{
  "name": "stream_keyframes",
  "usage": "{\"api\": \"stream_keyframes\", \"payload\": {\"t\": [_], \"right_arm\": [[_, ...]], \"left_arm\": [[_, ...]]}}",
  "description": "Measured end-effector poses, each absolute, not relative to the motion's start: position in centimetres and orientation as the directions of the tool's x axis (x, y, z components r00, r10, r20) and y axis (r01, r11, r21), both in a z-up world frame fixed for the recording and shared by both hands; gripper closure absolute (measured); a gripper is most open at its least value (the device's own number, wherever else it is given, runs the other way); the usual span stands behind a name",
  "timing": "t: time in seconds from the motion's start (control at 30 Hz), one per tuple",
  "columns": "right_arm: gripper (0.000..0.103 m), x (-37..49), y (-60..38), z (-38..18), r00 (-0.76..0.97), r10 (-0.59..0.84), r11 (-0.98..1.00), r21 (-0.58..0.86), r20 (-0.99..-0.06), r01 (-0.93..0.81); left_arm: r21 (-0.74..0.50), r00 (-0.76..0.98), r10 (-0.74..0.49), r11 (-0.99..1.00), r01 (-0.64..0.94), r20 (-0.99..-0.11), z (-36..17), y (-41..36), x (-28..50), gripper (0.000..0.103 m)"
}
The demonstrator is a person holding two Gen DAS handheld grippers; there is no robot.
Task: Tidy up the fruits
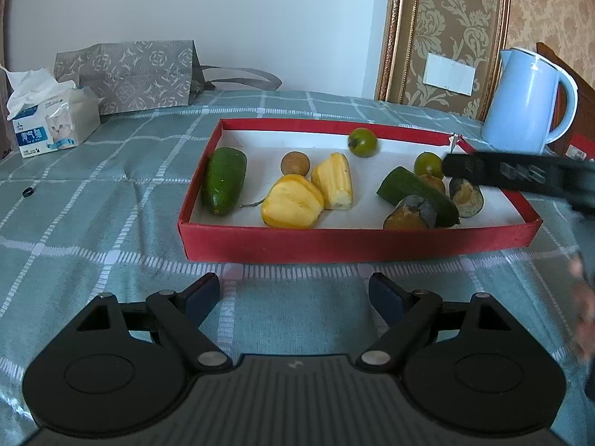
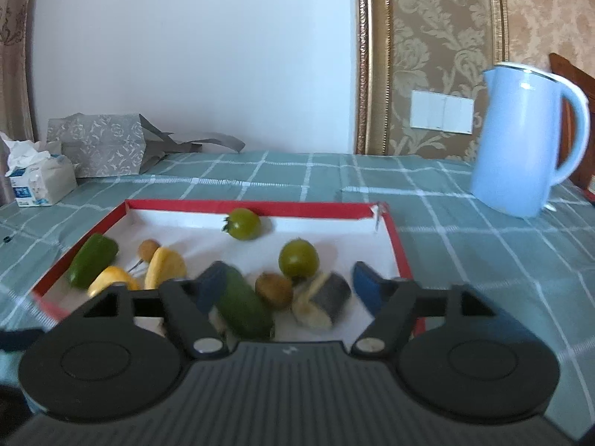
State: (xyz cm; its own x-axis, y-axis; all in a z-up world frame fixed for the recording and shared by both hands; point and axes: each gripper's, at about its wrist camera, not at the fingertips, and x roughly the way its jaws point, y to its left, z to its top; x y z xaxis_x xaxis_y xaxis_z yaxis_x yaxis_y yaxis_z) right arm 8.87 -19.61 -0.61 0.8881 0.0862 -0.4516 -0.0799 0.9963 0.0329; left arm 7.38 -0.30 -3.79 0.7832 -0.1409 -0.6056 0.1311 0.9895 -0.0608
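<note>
A: Checked green cloth over the surface [image 1: 111, 193], blue kettle [image 1: 520, 100] at the back right, fruits in the red tray [image 1: 334, 241].

B: Right gripper [image 2: 288, 282] hangs spread wide over the cucumber piece [image 2: 243, 306]; left gripper [image 1: 293, 293] waits released.

A: Drop straight down, straddle it crosswise. The brown fruit [image 2: 274, 290] crowds it, and the tray's right wall sits near.

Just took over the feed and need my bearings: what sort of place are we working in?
Most likely a home, perhaps a dining room. A table under a green checked tablecloth holds a blue electric kettle and a tissue pack, with damask wallpaper behind. The fruit sits in a red tray.
</note>
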Motion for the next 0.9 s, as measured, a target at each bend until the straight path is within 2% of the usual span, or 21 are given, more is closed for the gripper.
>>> {"api": "stream_keyframes", "payload": {"t": [0.17,0.23,0.33,0.5,0.57,0.9], "right_arm": [[0.016,4.4,-20.1,-0.6,0.894,0.063,0.998,0.051,-0.445,-0.045],[0.006,2.5,-20.1,-0.8,0.903,0.038,0.999,0.045,-0.427,-0.021],[0.005,0.2,-20.0,-1.6,0.911,0.009,1.0,0.026,-0.413,0.002],[0.004,-0.3,-19.9,-2.2,0.896,-0.023,1.0,0.007,-0.443,0.029],[0.0,-0.2,-19.8,-2.2,0.892,-0.026,0.999,0.009,-0.451,0.034],[0.0,-0.1,-19.5,-2.7,0.869,-0.032,0.997,0.047,-0.494,0.063]], "left_arm": [[-0.03,0.795,-0.122,0.991,0.13,-0.594,-3.7,-0.7,7.0,0.015],[-0.015,0.802,-0.107,0.992,0.122,-0.588,-3.6,-0.8,6.8,0.015],[-0.015,0.809,-0.103,0.993,0.115,-0.579,-3.4,-0.8,6.5,0.015],[-0.071,0.812,-0.112,0.994,0.086,-0.573,-2.9,-0.5,5.4,0.015],[-0.074,0.817,-0.101,0.995,0.072,-0.568,-2.7,-0.4,4.7,0.015],[-0.075,0.82,-0.067,0.997,0.03,-0.569,-2.7,-0.2,2.1,0.015]]}}
